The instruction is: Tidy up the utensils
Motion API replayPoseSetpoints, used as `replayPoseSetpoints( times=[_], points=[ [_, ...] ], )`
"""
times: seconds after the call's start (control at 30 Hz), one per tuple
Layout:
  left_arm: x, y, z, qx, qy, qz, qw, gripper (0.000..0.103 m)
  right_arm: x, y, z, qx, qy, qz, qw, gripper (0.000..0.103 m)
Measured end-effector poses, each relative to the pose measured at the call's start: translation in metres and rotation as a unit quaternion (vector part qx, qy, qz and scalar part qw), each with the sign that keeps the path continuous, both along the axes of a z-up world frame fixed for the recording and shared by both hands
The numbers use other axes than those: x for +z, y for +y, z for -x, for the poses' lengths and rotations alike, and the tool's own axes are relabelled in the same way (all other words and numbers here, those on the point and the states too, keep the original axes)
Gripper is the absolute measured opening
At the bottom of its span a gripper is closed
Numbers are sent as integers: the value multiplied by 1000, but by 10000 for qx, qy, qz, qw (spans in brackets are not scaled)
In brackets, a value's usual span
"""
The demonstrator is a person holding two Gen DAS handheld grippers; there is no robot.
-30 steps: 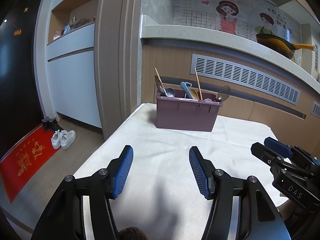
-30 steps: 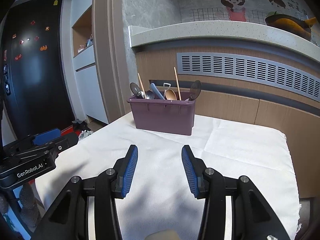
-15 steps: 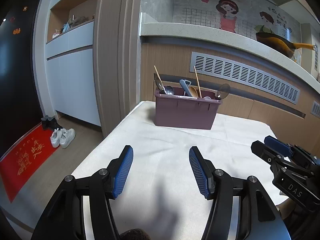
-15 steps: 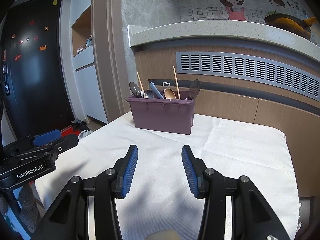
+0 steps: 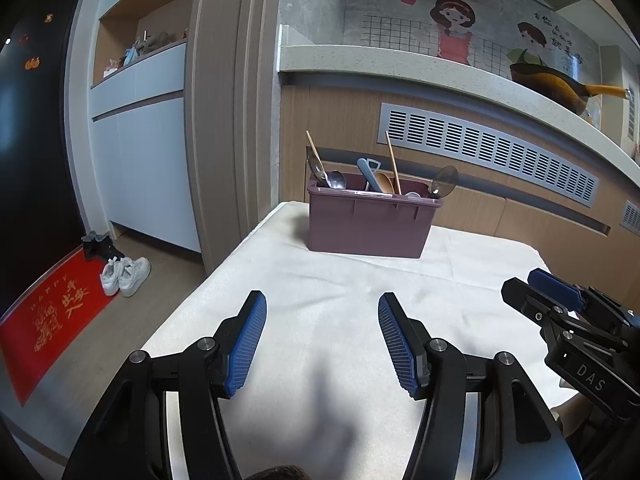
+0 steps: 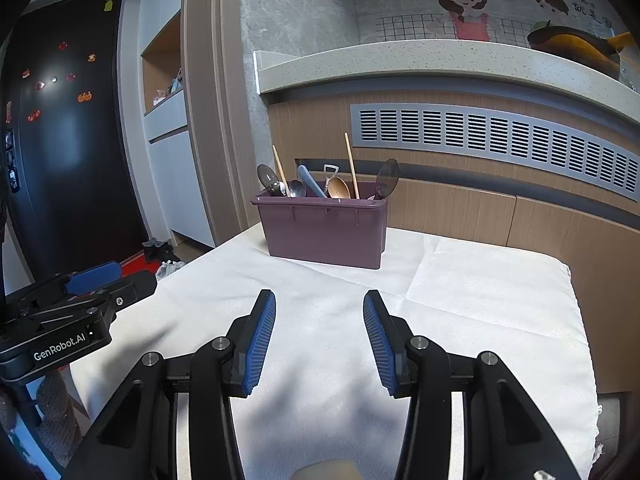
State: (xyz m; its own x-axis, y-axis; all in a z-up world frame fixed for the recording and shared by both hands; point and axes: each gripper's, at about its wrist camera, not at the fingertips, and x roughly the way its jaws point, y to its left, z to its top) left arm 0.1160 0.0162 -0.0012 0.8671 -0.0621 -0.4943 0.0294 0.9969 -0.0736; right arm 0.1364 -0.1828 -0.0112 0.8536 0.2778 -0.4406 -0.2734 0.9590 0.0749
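Note:
A purple plastic bin (image 5: 368,224) stands at the far end of the white-clothed table (image 5: 320,292). It also shows in the right wrist view (image 6: 324,232). Upright in it are spoons, a wooden spoon (image 6: 338,188), chopsticks (image 6: 351,168), a blue-handled tool (image 6: 310,182) and dark ladles. My left gripper (image 5: 322,340) is open and empty over the near part of the table. My right gripper (image 6: 320,336) is open and empty too, to the right of the left one. Each gripper shows at the edge of the other's view.
A wood-panelled counter (image 5: 480,160) with a grey vent rises behind the table, with a pan (image 5: 560,84) on top. To the left the table edge drops to the floor, with white sneakers (image 5: 124,276), a red mat (image 5: 52,308) and white cabinets.
The left gripper's view has lowered or tilted a little, so the bin sits slightly higher in frame. The right gripper has barely moved. Both stay open.

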Motion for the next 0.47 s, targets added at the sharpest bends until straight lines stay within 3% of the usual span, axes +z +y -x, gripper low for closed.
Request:
replayPoseSetpoints(
  times=[0.47],
  points=[
    [-1, 0, 0, 105, 73, -44, 9999, 59, 0, 0, 1, -41, 2, -10, 10000, 44]
  ],
)
